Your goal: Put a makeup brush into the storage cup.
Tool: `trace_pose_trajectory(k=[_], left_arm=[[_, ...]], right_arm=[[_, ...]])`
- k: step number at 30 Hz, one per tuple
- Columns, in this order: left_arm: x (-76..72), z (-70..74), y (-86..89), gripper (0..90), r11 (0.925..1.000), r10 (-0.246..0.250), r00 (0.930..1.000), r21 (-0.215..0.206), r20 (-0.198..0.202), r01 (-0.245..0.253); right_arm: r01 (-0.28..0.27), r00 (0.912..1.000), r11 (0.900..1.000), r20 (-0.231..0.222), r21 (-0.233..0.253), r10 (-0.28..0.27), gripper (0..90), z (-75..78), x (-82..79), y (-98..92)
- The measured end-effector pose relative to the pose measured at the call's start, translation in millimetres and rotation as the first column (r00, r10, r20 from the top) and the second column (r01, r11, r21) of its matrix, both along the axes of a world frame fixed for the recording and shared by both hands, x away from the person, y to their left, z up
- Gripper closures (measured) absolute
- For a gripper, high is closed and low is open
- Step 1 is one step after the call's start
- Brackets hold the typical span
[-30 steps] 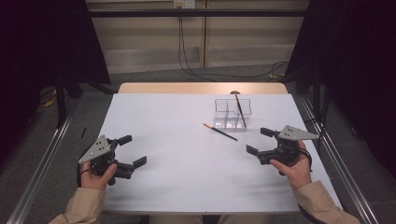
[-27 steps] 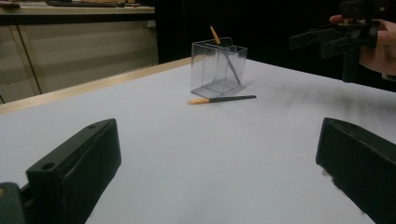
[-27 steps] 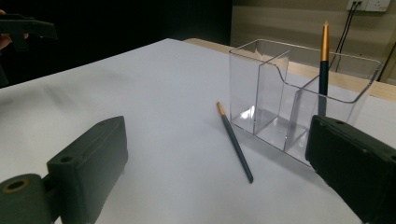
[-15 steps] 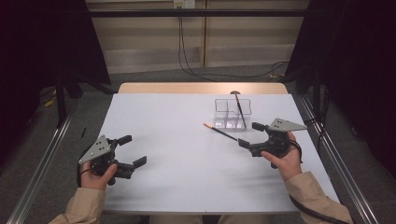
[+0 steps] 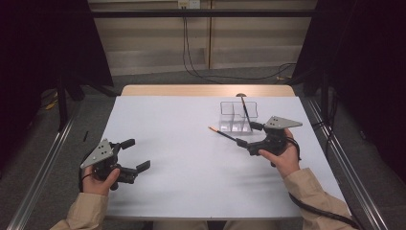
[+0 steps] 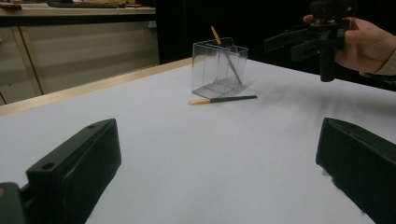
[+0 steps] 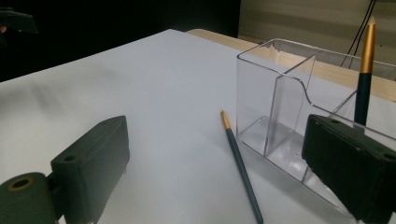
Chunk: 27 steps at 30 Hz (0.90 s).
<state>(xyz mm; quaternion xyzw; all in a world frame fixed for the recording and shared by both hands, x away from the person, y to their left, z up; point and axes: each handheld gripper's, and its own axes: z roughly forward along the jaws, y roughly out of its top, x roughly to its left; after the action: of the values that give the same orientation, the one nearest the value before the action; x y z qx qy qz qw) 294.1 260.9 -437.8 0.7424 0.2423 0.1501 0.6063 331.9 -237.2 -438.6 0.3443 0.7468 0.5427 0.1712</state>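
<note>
The right gripper (image 7: pixel 224 172) is hovering over the counter (image 7: pixel 154 84) with its jaws released and nothing between them. The loose pencil (image 7: pixel 240 163) is lying flat between the two jaws, just ahead of them, its gold end pointing away. Beyond the right-hand jaw, the clear holder (image 7: pixel 275 93) is standing just beside the pencil, with a second pencil (image 7: pixel 364 70) leaning upright inside. Risk: the right-hand jaw is sitting near the holder wall, so closing could clip it, shifting or tipping the holder. The left gripper (image 5: pixel 130 154) is resting well apart, jaws also released.
</note>
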Motion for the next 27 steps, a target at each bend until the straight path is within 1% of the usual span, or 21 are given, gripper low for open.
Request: trace_pose_trajectory(k=[6, 15, 17, 21, 26, 27], left_arm=[[-0.1, 0.0, -0.3, 0.0, 1.0, -0.002, 1.0, 0.001, 0.0, 0.002], [0.1, -0.4, -0.3, 0.0, 1.0, -0.004, 1.0, 0.002, -0.002, 0.004], [0.0, -0.4, -0.3, 0.0, 1.0, -0.003, 1.0, -0.004, -0.003, 0.003], [0.3, -0.3, 0.1, 0.0, 1.0, -0.006, 1.0, -0.003, -0.001, 0.006], [0.1, -0.4, -0.3, 0.0, 1.0, -0.006, 1.0, -0.002, -0.003, 0.006], [0.3, -0.3, 0.0, 0.0, 1.0, -0.007, 1.0, -0.003, -0.001, 0.007]], right_arm=[[-0.007, 1.0, 1.0, -0.006, -0.017, 0.007, 7.4, -0.1, 6.2, 6.0], [-0.036, 0.9991, 0.998, -0.024, -0.044, 0.035, 8.2, -1.2, 18.2, 20.2], [-0.039, 0.9988, 0.998, -0.032, -0.05, 0.038, 8.2, -1.6, 20.8, 22.6], [-0.047, 0.9985, 0.997, -0.031, -0.064, 0.045, 8.4, -1.3, 24.9, 27.1], [-0.058, 0.998, 0.996, -0.031, -0.062, 0.056, 8.4, -0.6, 28.4, 31.3], [-0.058, 0.9979, 0.996, -0.032, -0.071, 0.055, 8.5, -0.9, 30.2, 33.3]])
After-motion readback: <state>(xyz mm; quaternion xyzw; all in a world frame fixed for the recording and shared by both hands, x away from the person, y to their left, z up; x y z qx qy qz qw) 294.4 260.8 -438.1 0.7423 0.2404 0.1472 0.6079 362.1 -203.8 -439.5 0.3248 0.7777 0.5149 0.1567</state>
